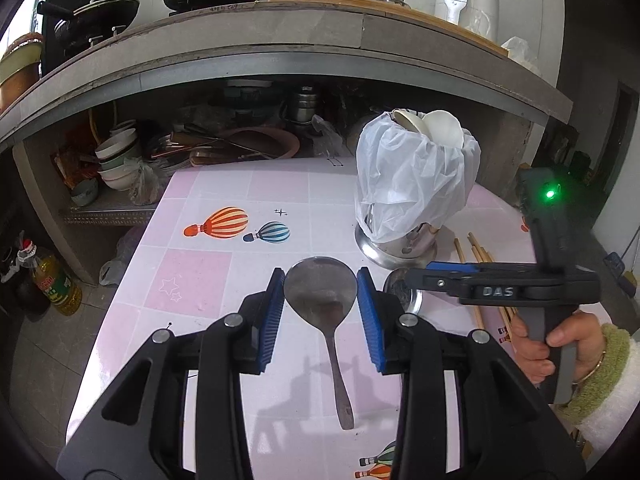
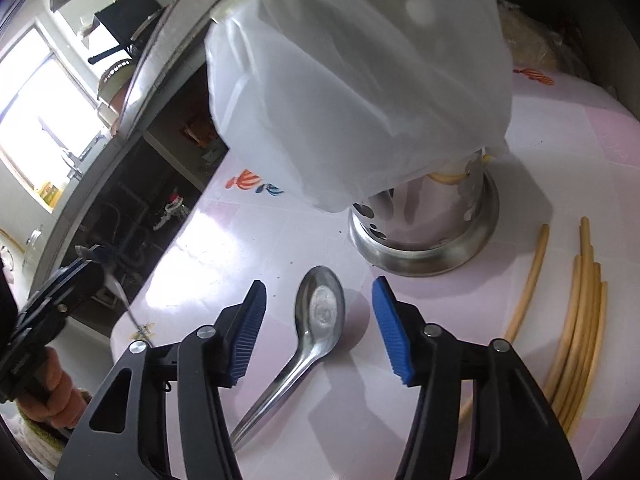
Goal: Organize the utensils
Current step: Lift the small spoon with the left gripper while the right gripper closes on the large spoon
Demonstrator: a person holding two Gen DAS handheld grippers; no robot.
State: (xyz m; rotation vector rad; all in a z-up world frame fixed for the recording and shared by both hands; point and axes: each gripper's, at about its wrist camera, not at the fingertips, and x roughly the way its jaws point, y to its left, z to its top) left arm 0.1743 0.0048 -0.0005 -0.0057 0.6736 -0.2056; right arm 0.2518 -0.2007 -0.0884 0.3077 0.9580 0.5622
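Note:
A large metal rice spoon [image 1: 322,294] lies on the pink table, its bowl between my open left gripper's [image 1: 320,286] blue pads, handle toward me. A smaller metal spoon [image 2: 321,308] lies between my open right gripper's [image 2: 318,294] pads; its bowl also shows in the left wrist view [image 1: 400,292], partly under the right gripper [image 1: 424,274]. A steel utensil holder [image 1: 400,246] draped with a white plastic bag [image 1: 412,184] stands just behind, also close in the right wrist view [image 2: 424,240]. Bamboo chopsticks [image 2: 576,320] lie to its right.
A concrete shelf unit [image 1: 280,60] with pots, bowls and bottles stands behind the table. An oil bottle [image 1: 56,284] stands on the floor at left. The table's left edge [image 1: 132,264] drops to the floor. The left gripper shows in the right wrist view [image 2: 48,292].

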